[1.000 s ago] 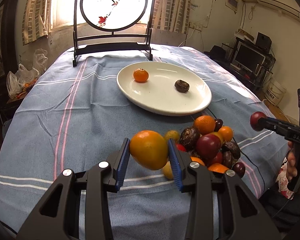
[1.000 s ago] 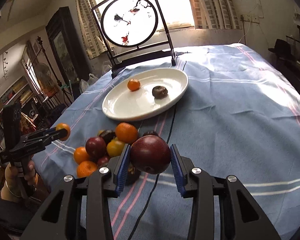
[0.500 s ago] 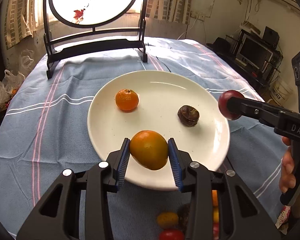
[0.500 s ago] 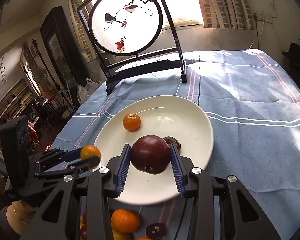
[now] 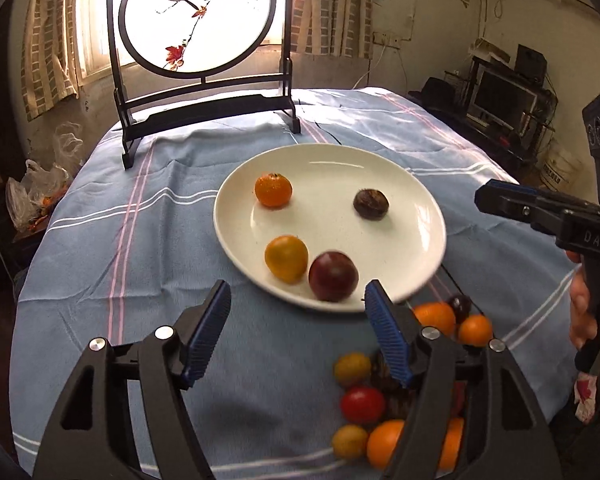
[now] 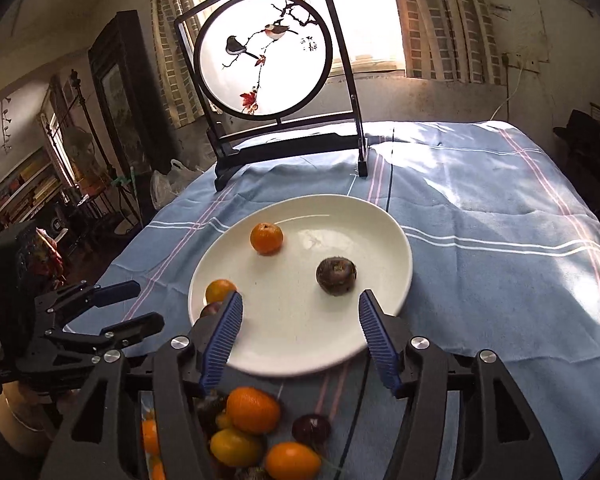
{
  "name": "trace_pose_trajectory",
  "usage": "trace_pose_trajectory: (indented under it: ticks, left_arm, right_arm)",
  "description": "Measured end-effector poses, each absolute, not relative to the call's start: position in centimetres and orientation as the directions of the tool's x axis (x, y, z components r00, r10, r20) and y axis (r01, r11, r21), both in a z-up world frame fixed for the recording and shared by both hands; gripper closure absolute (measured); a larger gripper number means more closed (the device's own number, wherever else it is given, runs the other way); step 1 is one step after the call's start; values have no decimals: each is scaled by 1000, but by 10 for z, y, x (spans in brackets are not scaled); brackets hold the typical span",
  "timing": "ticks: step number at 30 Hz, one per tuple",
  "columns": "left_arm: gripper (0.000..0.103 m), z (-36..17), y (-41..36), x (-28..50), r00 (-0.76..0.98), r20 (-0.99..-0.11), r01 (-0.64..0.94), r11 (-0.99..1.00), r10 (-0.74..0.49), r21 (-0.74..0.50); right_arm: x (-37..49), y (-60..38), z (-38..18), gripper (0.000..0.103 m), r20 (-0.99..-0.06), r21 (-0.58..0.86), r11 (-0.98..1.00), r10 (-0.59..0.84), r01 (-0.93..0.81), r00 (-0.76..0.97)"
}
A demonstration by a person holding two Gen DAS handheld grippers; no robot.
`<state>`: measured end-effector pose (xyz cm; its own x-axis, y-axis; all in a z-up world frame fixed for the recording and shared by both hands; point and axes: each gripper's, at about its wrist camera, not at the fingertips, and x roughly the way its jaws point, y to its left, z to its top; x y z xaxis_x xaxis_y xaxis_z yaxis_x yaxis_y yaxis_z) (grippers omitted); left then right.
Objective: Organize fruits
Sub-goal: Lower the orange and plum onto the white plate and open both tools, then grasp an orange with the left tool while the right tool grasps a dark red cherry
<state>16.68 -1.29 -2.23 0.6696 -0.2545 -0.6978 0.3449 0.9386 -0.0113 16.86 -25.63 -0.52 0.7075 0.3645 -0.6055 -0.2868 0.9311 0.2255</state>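
A white plate on the blue cloth holds a small orange, a dark brown fruit, a yellow-orange fruit and a dark red plum. My left gripper is open and empty just in front of the plate's near rim. My right gripper is open and empty over the plate's near edge; it also shows in the left wrist view. A pile of mixed fruit lies in front of the plate, also in the right wrist view.
A round bird-painting screen on a black stand stands at the table's far edge. Plastic bags sit left of the table. Shelves with electronics stand at the right. Bare blue cloth spreads right of the plate.
Both grippers opened and let go: the yellow-orange fruit and the plum now lie on the plate's near part. Both grippers have drawn back toward the fruit pile.
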Motion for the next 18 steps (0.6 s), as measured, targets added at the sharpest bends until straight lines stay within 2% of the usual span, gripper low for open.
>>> trace_pose_trajectory:
  ticks: [6,9,12,18]
  left_arm:
    - [36,-41,-14,86,634,-710,450,893,-307,17]
    - [36,-53,-18,62,642,-707,455,889,-296,41]
    - [54,-62,-24,52,629,-716,466,884,-303,35]
    - [54,-67,-36,47,650,-704,458,887,-287,60]
  right_arm:
    - [100,-284,-35,39,-623,270,929,370,-255,689]
    - [73,-293,-49,39,-630,289,928,370,-236,683]
    - [56,-297,-58,39,-639,298,928,369,-225,675]
    - [34,-293,-62,39,-636,295,924,380,-243,672]
